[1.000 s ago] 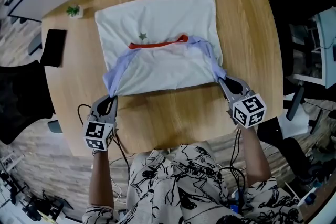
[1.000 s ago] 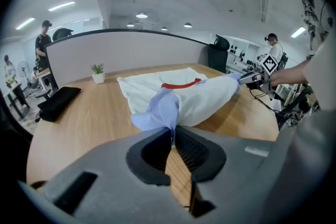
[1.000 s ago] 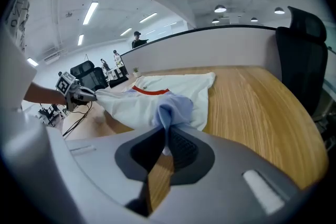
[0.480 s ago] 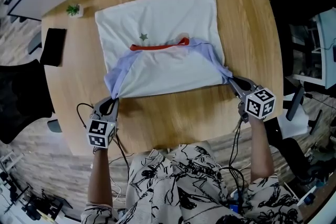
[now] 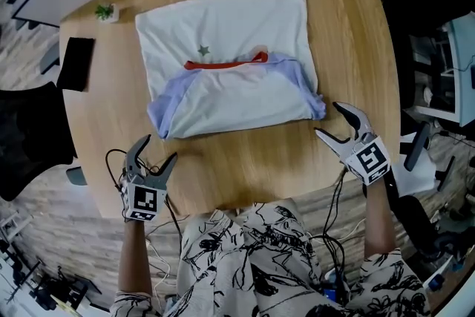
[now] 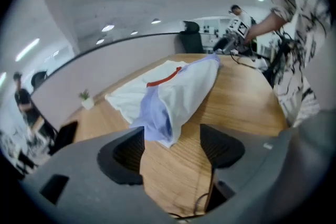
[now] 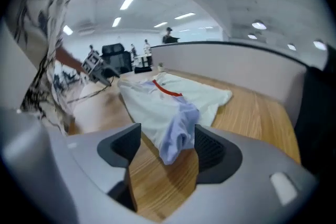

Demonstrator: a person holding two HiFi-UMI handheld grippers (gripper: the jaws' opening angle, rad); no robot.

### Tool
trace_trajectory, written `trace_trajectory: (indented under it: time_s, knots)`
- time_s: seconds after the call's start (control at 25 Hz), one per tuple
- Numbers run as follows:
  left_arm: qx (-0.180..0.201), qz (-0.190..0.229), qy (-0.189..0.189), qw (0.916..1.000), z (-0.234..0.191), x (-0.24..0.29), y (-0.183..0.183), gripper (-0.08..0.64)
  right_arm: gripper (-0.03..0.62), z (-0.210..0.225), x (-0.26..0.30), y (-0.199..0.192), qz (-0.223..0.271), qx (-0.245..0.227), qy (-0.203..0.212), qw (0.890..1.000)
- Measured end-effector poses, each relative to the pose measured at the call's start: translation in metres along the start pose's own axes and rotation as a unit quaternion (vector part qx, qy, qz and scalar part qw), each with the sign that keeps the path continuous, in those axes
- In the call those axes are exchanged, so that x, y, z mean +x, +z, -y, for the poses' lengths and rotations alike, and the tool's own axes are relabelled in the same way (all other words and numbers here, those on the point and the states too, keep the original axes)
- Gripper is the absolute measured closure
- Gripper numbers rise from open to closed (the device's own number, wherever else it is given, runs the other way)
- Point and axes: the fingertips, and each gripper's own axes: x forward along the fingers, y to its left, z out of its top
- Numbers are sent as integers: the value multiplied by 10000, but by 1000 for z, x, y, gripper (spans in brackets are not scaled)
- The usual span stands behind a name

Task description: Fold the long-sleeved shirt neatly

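Note:
The white long-sleeved shirt (image 5: 230, 59) lies folded on the round wooden table (image 5: 245, 167), red collar (image 5: 223, 64) across its middle and lavender sleeve ends at both near corners. My left gripper (image 5: 158, 148) hovers just short of the left lavender corner (image 5: 159, 122); its jaws are opening and hold nothing. In the left gripper view that corner (image 6: 157, 123) lies just ahead of the left gripper (image 6: 170, 147). My right gripper (image 5: 328, 119) is beside the right lavender corner (image 5: 315, 106), jaws opening. In the right gripper view the sleeve end (image 7: 178, 134) rests loose between the pads of the right gripper (image 7: 163, 150).
A small potted plant (image 5: 104, 13) and a black phone (image 5: 76, 64) sit at the table's far left. Cables (image 5: 111, 159) hang from both grippers at the near edge. A black chair (image 5: 30, 137) stands left of the table, and office furniture (image 5: 438, 63) to the right.
Both grippers let go of the lavender sleeve corners, spread their jaws and drew back toward the person. The corners dropped flat on the table and the stretched hem relaxed.

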Motion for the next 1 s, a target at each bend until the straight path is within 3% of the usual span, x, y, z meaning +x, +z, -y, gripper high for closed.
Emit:
trace_trajectory:
  time_s: [0.08,0.28,0.48,0.56,0.64,0.72,0.88,1.0]
  knots:
    - [769,54,17,9970,7,1,8,219,256,-18,9,7,-93,-975,113,9951]
    - [1257,14,-34,9921,12,19,18,221,255,-36,33,-3,-421,-1953,337,9793]
    - [1967,-338,19,9799,9,42,8,248,265,-29,54,-31,-991,-3322,282,9376]
    - [2152,-491,-39,9753,8,51,-2,279,282,-25,60,-42,-1083,-3517,310,9293]
    - [2196,-511,-86,9742,6,55,-6,336,296,-20,63,-46,-1049,-3550,343,9283]
    - [2177,-494,-130,9747,4,58,-5,374,374,-13,64,-45,-993,-3547,304,9292]
    - [2075,-527,-270,9764,5,59,-4,446,466,-8,64,-41,-1011,-3388,359,9347]
    - [1841,-492,-394,9809,8,57,-1,474,497,-8,62,-39,-1026,-3272,387,9386]
